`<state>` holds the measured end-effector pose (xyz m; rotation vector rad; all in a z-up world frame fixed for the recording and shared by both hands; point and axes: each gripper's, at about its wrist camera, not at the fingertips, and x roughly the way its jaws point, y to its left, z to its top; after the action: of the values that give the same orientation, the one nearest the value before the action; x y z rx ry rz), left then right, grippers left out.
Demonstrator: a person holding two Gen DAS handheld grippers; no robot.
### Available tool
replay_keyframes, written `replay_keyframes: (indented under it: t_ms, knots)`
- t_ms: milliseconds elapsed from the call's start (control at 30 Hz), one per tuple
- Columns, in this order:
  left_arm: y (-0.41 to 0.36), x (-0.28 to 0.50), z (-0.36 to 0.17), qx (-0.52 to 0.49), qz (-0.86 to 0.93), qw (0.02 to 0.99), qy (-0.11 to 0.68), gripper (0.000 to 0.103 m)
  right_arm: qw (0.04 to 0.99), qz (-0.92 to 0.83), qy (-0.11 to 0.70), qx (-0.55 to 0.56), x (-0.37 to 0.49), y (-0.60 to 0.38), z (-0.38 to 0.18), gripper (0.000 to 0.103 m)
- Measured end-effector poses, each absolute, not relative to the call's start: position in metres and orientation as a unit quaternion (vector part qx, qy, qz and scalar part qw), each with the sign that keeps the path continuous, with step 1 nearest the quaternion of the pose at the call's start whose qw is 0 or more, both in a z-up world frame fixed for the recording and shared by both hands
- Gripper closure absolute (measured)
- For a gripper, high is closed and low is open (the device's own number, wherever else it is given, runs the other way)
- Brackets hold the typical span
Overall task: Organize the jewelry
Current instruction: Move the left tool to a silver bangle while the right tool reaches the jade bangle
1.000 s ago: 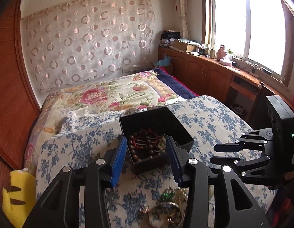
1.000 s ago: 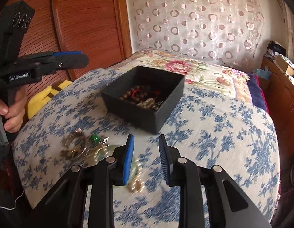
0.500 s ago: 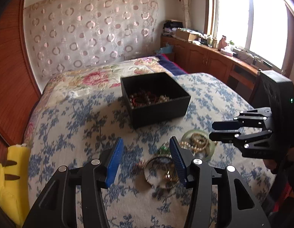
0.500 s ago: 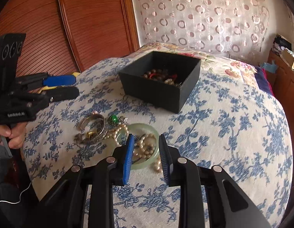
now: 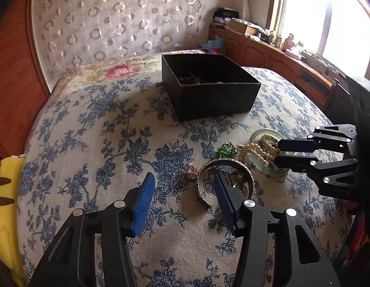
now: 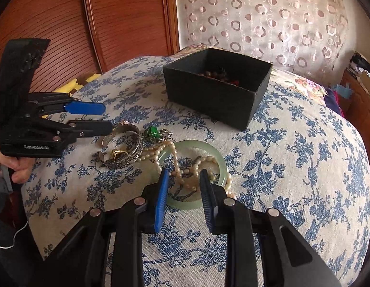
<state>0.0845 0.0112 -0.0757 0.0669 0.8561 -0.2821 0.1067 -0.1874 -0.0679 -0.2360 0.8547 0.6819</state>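
Both grippers have been lowered from the black box (image 6: 218,88) to the loose pile. The right gripper (image 6: 182,186), jaws parted, is now set astride the pearl necklace (image 6: 182,169) lying across the jade bangle (image 6: 218,165). The left gripper (image 5: 182,191), also unclenched, is held beside the silver bangle (image 5: 232,169). A pickup is judged imminent.

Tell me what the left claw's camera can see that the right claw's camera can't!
Only the left wrist view shows the bright window and the wooden cabinets beneath it. Only the right wrist view shows the person's hand holding the left claw, plus the ribbed wooden doors. Both show the black box, the green bangle, the pearl necklace, the metal bracelets and the flowery bedspread.
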Motion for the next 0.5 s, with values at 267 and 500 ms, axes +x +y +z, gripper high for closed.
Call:
replay_keyframes:
  t_ms: [267, 500]
  knots:
    - [0.002, 0.098, -0.087, 0.049, -0.140, 0.891, 0.430, 0.076, 0.846, 0.323, 0.409, -0.116, 0.108, -0.184, -0.070, 0.074]
    - [0.000, 0.092, -0.088, 0.059, -0.134, 0.892, 0.427, 0.077, 0.847, 0.319, 0.409, -0.115, 0.109, -0.184, -0.071, 0.074]
